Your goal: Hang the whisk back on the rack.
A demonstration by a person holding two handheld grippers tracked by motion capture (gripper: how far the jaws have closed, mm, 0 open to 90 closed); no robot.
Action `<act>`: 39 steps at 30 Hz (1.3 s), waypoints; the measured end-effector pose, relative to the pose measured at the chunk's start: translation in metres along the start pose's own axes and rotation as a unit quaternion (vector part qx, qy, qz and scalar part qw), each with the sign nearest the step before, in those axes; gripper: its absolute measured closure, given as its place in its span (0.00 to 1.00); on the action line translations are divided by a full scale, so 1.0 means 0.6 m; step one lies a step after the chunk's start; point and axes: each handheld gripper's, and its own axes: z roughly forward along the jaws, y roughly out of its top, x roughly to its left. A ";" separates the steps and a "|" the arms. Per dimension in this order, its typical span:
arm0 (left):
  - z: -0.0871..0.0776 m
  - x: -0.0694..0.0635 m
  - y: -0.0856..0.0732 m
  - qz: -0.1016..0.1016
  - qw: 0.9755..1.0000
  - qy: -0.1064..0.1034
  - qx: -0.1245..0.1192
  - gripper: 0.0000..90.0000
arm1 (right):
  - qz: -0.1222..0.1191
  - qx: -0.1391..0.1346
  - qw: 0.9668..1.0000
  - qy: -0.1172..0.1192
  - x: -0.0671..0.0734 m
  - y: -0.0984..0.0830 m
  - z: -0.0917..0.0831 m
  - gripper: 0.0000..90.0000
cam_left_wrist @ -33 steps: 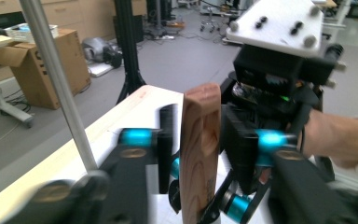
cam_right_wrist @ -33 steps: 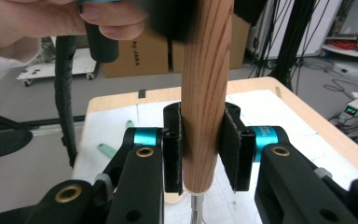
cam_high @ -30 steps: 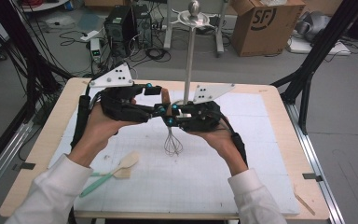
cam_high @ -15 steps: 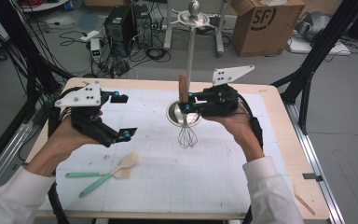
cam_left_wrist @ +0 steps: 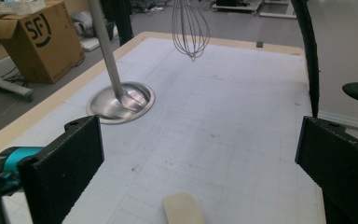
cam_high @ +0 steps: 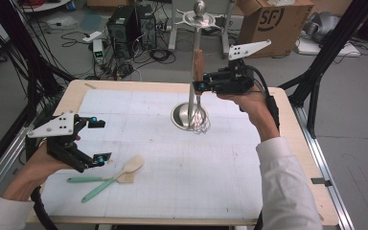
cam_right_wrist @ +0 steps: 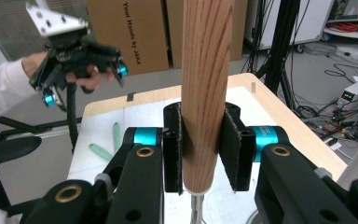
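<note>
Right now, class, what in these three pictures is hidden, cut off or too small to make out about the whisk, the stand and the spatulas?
- Whisk: the right gripper view's bottom edge cuts off its wire head.
- Stand: the left gripper view's top edge cuts off its pole.
- Spatulas: in the left gripper view, the bottom edge leaves just one pale blade tip.
- Right tool: in the high view, too small to judge its grip.

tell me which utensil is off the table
The whisk, gripped by its wooden handle in the right gripper; the two green-handled spatulas lie flat.
</note>
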 end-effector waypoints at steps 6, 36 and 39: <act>-0.001 0.003 -0.035 -0.017 1.000 -0.001 0.006 0.02 | 0.001 0.003 1.000 0.004 -0.021 0.016 0.004 0.81; -0.010 0.009 -0.071 -0.037 0.999 0.016 -0.008 0.02 | 0.002 -0.008 1.000 0.019 -0.092 0.053 0.010 0.80; -0.010 0.010 -0.071 -0.035 0.999 0.016 -0.006 0.02 | 0.004 -0.008 1.000 0.019 -0.097 0.055 0.012 0.80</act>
